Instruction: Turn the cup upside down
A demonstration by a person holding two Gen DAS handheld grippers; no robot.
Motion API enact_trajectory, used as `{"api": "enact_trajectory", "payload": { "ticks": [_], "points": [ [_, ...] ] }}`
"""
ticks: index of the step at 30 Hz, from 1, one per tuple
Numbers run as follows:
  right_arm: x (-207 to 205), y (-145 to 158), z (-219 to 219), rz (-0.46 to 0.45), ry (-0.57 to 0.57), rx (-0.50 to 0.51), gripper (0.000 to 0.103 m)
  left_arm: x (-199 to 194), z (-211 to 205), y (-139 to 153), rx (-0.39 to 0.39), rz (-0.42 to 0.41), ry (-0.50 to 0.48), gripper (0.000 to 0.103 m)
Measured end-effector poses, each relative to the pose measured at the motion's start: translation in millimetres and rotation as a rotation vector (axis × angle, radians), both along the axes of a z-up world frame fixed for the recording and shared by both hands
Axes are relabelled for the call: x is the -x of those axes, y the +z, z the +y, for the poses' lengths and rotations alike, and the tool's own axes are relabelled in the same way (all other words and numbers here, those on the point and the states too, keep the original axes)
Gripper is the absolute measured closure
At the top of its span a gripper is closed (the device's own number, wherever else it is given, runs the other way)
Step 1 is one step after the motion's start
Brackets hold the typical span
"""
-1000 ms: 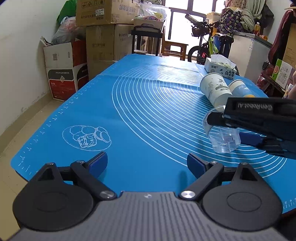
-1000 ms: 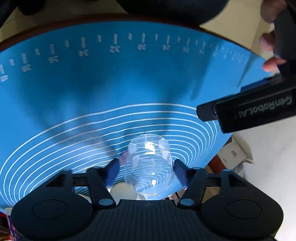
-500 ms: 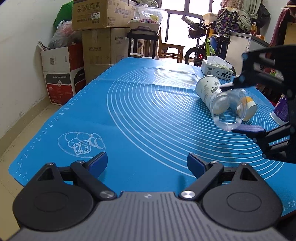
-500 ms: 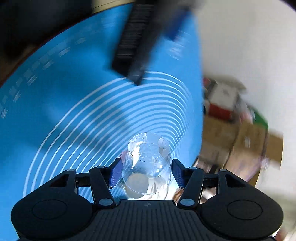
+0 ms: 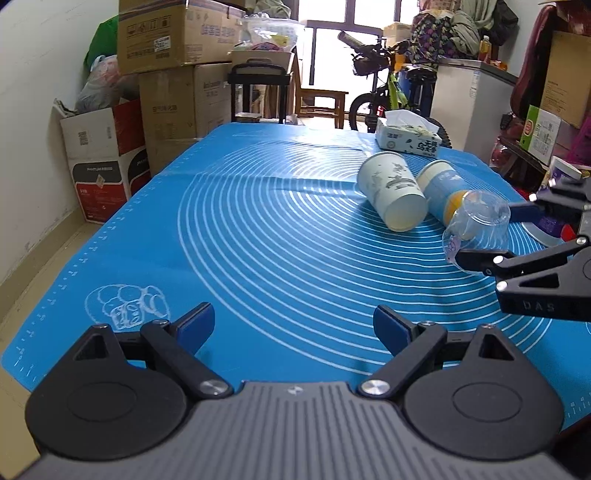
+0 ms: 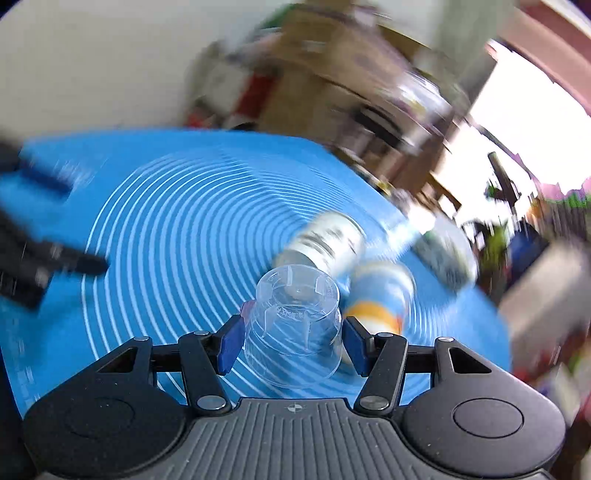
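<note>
Cluttered home room doubling as storage. Stacked cardboard boxes point(image 5: 173, 66) against white wall, stuffed plastic bags point(image 5: 99, 85) on top. Bicycle point(image 5: 384, 92) parked indoors by bright window point(image 5: 332, 40). Wooden stool point(image 5: 321, 103) near it, white chest freezer point(image 5: 476, 99) on right with clothes point(image 5: 443, 33) piled behind. Surface covered by blue silicone baking mat point(image 5: 258, 229) with ring markings; tissue box point(image 5: 408, 138) at far end.

Low left view along blue mat point(image 5: 258, 229); right view close, blurred, perhaps tilted.
</note>
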State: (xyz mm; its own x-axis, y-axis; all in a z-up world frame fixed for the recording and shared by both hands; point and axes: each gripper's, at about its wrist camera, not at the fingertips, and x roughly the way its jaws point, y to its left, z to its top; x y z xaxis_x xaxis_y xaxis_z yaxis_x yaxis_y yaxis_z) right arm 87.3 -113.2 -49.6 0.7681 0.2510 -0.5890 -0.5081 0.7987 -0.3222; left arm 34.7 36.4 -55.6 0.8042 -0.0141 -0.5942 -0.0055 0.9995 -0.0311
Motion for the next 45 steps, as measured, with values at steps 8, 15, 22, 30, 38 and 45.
{"api": "enact_trajectory", "payload": {
  "ticks": [8, 15, 22, 30, 38, 45],
  "points": [
    [-0.4, -19.5, -54.7, 0.084, -0.255, -0.287, 0.048, -5.2, -10.6, 3.8, -0.012, -0.009, -0.002, 0.011],
    [-8.3, -38.0, -57.9, 0.072, -0.306, -0.3, 0.047, -6.0, -16.2, 4.9, -0.023, -0.008, -0.001, 0.011],
    [6.5, -39.5, -61.0, 0.074, -0.335, -0.322, 0.037, -3.9, -18.0, 7.8, -0.013, -0.008, -0.001, 0.011],
    [35.5, -10.9, -74.3, 0.017, -0.332, -0.37, 0.0, 6.1, -22.3, 16.4, 0.0, -0.01, 0.015, 0.011],
    [91.7, 14.8, -82.2, -0.017, -0.331, -0.369, 0.0, 24.2, -29.6, 23.9, 0.008, -0.021, 0.029, 0.011],
    [124.7, 25.4, -89.5, -0.028, -0.351, -0.408, 0.0, 43.8, -42.6, 28.0, -0.02, -0.035, 0.001, 0.011]
  ]
}}
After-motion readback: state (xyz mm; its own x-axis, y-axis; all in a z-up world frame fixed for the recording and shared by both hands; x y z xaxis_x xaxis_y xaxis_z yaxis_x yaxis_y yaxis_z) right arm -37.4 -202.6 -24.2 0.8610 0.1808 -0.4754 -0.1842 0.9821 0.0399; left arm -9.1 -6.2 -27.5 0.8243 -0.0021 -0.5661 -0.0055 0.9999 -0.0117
